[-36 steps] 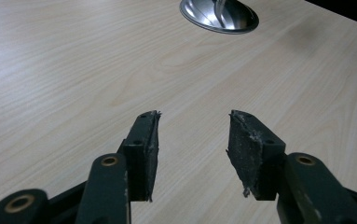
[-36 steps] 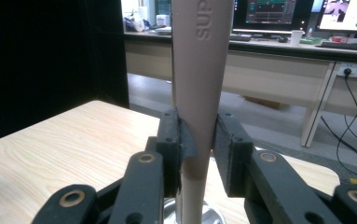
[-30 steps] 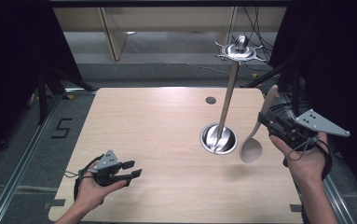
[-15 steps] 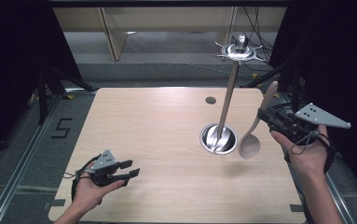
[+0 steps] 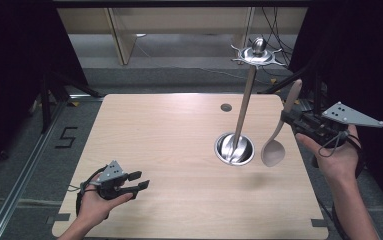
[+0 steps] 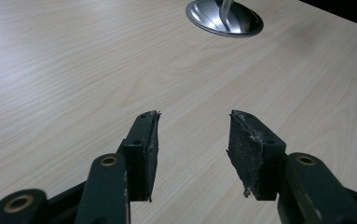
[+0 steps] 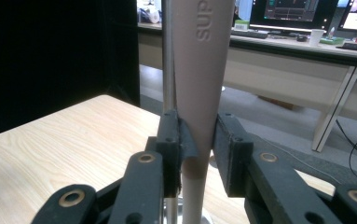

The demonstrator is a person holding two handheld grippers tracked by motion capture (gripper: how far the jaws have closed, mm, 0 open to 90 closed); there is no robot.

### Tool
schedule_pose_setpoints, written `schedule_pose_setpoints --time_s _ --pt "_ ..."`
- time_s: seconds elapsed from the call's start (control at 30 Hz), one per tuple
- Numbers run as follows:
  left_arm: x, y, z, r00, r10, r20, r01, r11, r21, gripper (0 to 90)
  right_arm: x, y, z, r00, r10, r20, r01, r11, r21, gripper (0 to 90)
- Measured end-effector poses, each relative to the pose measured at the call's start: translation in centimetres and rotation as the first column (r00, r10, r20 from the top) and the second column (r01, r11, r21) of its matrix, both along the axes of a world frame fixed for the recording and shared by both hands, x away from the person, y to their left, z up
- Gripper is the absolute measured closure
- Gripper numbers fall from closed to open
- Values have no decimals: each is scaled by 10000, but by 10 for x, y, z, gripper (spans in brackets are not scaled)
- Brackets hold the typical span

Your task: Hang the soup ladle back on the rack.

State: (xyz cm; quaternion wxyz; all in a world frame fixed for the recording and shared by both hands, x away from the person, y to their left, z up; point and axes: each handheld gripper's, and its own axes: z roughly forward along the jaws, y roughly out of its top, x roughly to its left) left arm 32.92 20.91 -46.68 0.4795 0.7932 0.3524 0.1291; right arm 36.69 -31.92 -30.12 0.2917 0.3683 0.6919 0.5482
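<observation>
Table of pale wood took up most of the room in front of me, with a small dark hole near its far edge. Toward the right side stood a metal stand, its round base flat on the wood and a thin pole leaning up to a spoked top. Right gripper hovered by the table's right edge, jaws clenched on the handle of a beige spoon whose bowl hung just right of the base. Left gripper sat low at the near left, jaws released, gripping nothing.
</observation>
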Motion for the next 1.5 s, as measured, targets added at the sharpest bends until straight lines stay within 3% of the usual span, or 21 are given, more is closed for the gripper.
schedule_pose_setpoints --time_s 0.07,0.1,0.13,0.5,0.53,0.63,0.73,0.8,0.93,1.13,1.2,1.23,1.27,1.5 --pt "0 0 0 10000 6 1 -6 10000 -10 520 2 -1 1 9999 22 106 -21 9999 -109 736" --pt "0 0 0 10000 10 1 -10 10000 2 520 5 -3 2 9985 3 552 17 9994 -349 736" --pt "0 0 0 10000 21 -5 -21 10000 -5 520 5 -1 3 10000 2 95 -1 10000 -95 736" --pt "0 0 0 10000 23 2 -23 10000 1 520 14 1 14 9992 140 385 -122 9989 -457 736" --pt "0 0 0 10000 21 4 -21 10000 11 520 14 2 15 9998 81 196 -74 9994 -343 736" --pt "0 1 0 10000 22 12 -22 10000 70 519 17 2 17 9994 108 314 -94 9989 -450 736" --pt "0 0 0 10000 23 -2 -23 10000 7 520 18 3 19 9999 160 42 -158 9988 -466 736" --pt "0 0 0 10000 17 -5 -17 10000 -3 520 20 3 19 9996 110 255 -97 9987 -510 736" --pt "0 0 0 10000 39 8 -39 10000 -10 520 23 4 21 9998 187 111 -180 9983 -555 736" --pt "0 0 0 10000 25 14 -25 10000 -4 520 27 4 22 9995 217 246 -199 9973 -710 736" --pt "0 0 0 10000 28 16 -28 10000 1 520 27 5 22 9999 154 -33 -155 9980 -605 736" --pt "0 0 0 10000 26 20 -26 10000 11 520 27 5 22 9999 154 -33 -155 9980 -605 736" --pt "0 1 0 10000 30 19 -30 10000 9 520 30 3 22 9993 295 245 -275 9963 -809 736" --pt "0 0 0 10000 24 13 -24 10000 1 520 33 4 23 9995 275 153 -263 9969 -742 736"
